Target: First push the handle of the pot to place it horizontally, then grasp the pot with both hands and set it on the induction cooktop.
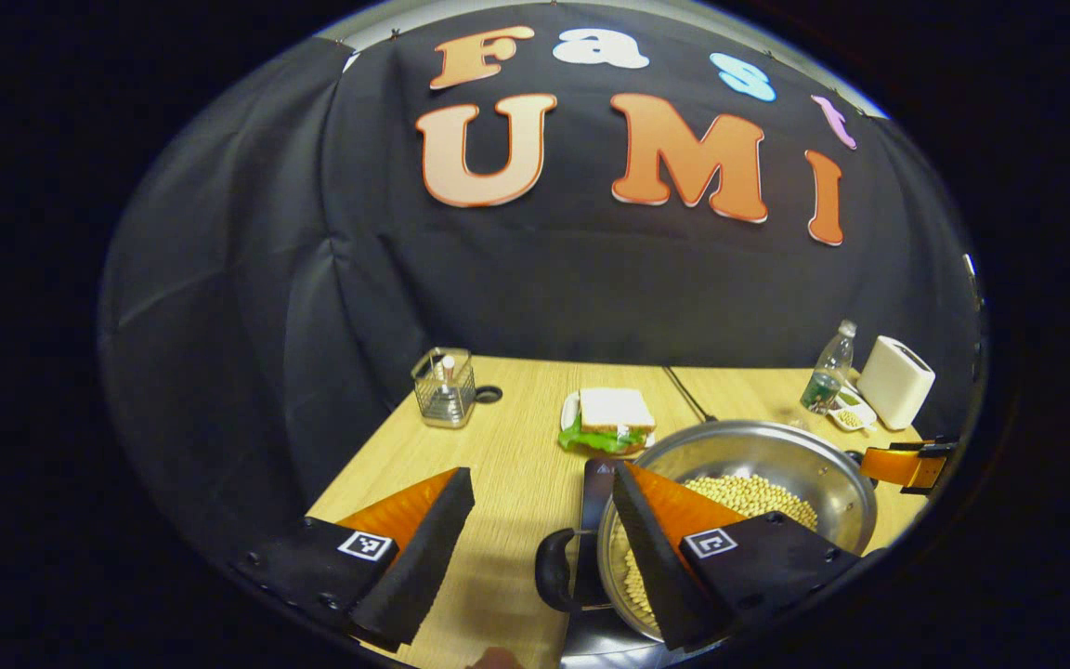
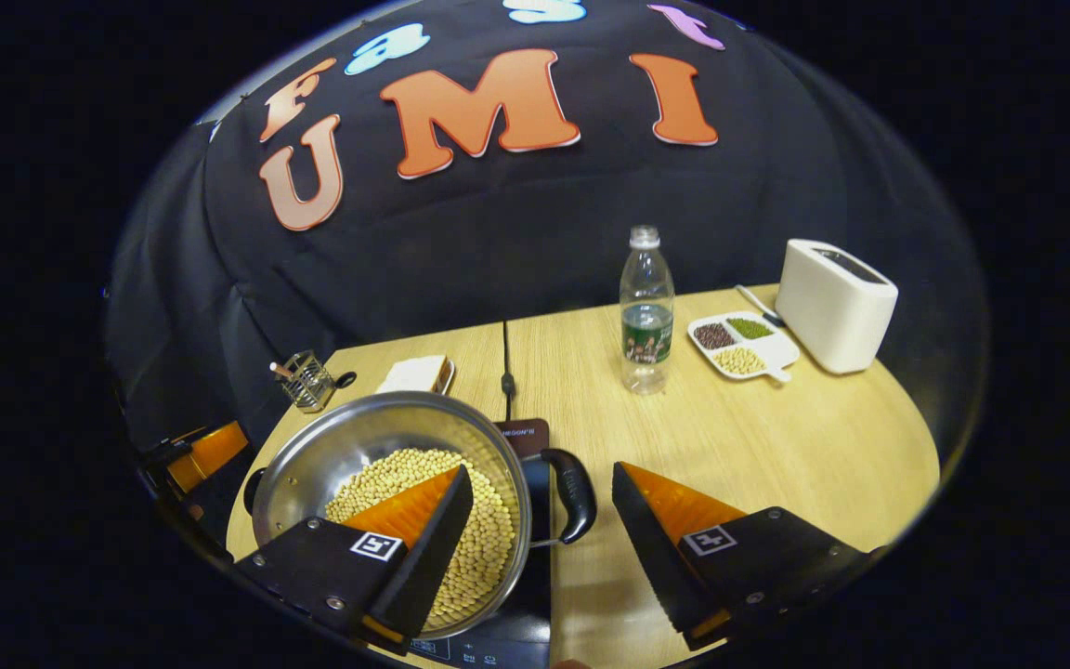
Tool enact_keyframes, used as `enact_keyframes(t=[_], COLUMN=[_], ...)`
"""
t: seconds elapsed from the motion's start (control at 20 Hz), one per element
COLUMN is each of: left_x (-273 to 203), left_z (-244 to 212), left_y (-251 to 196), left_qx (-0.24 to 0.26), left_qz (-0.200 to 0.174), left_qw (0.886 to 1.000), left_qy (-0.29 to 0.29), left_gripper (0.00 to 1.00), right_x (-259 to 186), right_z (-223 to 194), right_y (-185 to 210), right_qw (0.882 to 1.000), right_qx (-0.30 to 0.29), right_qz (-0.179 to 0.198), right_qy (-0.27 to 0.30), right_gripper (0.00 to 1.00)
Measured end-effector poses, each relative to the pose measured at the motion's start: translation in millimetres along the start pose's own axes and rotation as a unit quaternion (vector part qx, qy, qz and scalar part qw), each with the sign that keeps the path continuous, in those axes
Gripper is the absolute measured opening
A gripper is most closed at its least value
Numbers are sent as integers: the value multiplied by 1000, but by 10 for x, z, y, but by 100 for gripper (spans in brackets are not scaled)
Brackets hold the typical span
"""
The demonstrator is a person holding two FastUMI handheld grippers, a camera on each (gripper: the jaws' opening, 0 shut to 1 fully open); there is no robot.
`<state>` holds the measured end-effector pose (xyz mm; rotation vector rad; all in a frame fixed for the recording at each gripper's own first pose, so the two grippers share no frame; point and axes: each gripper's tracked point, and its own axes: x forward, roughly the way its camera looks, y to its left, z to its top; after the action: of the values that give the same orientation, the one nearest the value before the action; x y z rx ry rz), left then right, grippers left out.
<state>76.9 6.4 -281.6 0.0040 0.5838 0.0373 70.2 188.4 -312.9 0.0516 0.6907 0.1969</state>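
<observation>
Two open grippers flank a steel pot of pale beans that sits on the dark induction cooktop.

The pot holds a layer of beans and has a black side handle jutting toward the right gripper, whose fingers stand spread wide, one over the pot's rim and the other over bare table, the handle between them and untouched. The left gripper is likewise parted, straddling the pot's opposite handle without pressing on it. Farther out on the wooden table stand a clear water bottle, a divided dish of beans and a white toaster. A sandwich on a plate and a wire basket lie near the back wall.
</observation>
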Motion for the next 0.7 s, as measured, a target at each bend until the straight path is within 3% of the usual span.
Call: enact_keyframes(t=[0.15, 0.4, 0.55, 0.7], left_x=[-316, -919, -1303, -1676], left_z=[523, 1420, 1730, 2032], left_y=[-15, 259, 488, 952], left_qx=[-7, 1, -11, -3], left_qz=[-13, 3, -2, 33], left_qw=[999, 992, 989, 984], left_qy=[-42, -123, -146, -177], left_gripper=[98, 100, 98, 99], right_x=[-327, -1031, -1457, -1905], right_z=[451, 1190, 1500, 1741], right_y=[-115, -374, -625, -915], right_qw=[999, 990, 983, 977], right_qx=[-20, -45, -60, -71], right_qz=[-4, -18, -34, -51], right_qy=[-49, -131, -169, -194], right_gripper=[94, 94, 94, 94])
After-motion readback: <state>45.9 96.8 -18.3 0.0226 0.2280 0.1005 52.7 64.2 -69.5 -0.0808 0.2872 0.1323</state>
